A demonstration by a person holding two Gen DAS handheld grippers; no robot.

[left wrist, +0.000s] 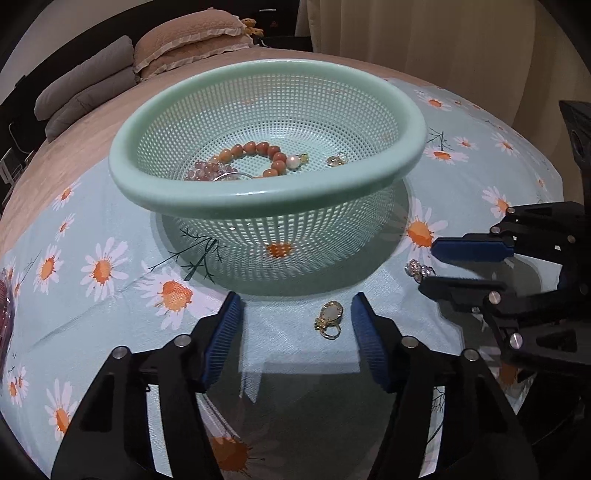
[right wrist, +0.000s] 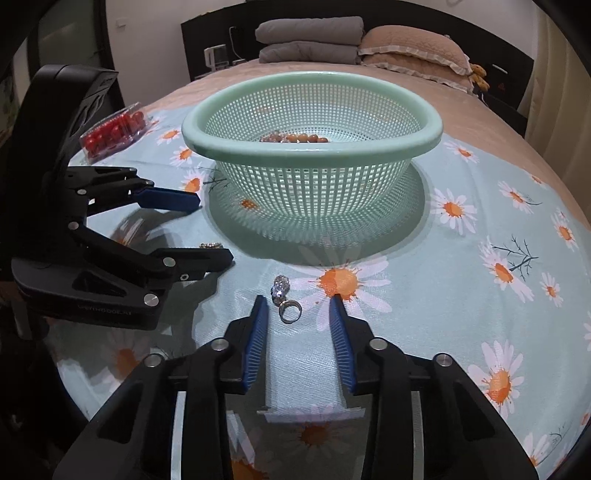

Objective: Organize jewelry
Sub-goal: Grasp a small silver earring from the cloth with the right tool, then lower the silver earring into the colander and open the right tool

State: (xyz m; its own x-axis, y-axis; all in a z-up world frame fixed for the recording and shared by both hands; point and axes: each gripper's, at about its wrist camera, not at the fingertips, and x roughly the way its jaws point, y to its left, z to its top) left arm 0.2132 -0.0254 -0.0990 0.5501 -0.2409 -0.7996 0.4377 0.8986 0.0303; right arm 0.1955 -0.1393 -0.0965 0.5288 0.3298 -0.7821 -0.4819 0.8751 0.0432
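Note:
A mint-green mesh basket (left wrist: 258, 194) (right wrist: 314, 146) stands on the daisy-print cloth and holds bead bracelets (left wrist: 258, 153) and a small gold piece (left wrist: 335, 159). A gold pendant ring (left wrist: 328, 319) lies on the cloth between the open fingers of my left gripper (left wrist: 297, 317). A silver rhinestone ring (right wrist: 285, 301) lies between the open fingers of my right gripper (right wrist: 298, 314); it also shows in the left wrist view (left wrist: 419, 269). The right gripper shows in the left wrist view (left wrist: 432, 266), the left gripper in the right wrist view (right wrist: 214, 229).
A clear pack of red beads (right wrist: 114, 131) lies at the cloth's far left. Folded grey blankets (right wrist: 308, 38) and beige pillows (right wrist: 410, 50) sit at the head of the bed. A curtain (left wrist: 424, 33) hangs behind.

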